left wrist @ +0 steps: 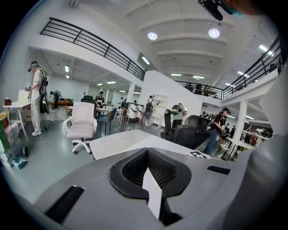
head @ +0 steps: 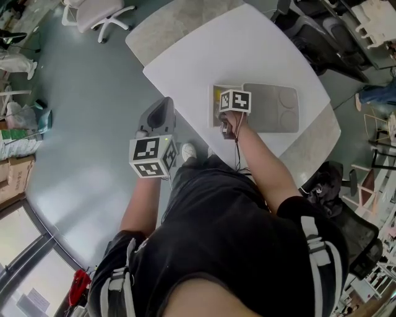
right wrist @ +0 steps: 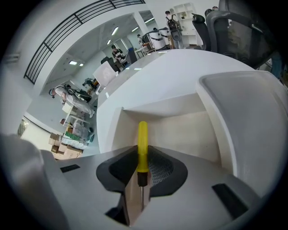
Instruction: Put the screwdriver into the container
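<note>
A screwdriver [right wrist: 142, 143] with a yellow handle and a thin metal shaft is pinched between the jaws of my right gripper [right wrist: 142, 157], handle pointing forward. It hangs over the open white compartment of the container [right wrist: 189, 128], whose raised section lies to the right. In the head view the right gripper [head: 234, 102] is above the left end of the container [head: 275, 127] on the white table [head: 204, 56]. My left gripper [head: 162, 108] is held off the table's left edge, over the floor. Its jaws [left wrist: 150, 173] are shut with nothing between them.
A white office chair [head: 99, 12] stands on the floor at the far left, and dark chairs [head: 322, 37] crowd the table's far right side. Boxes [head: 15, 176] sit at the left. Several people stand in the hall behind the table in the left gripper view.
</note>
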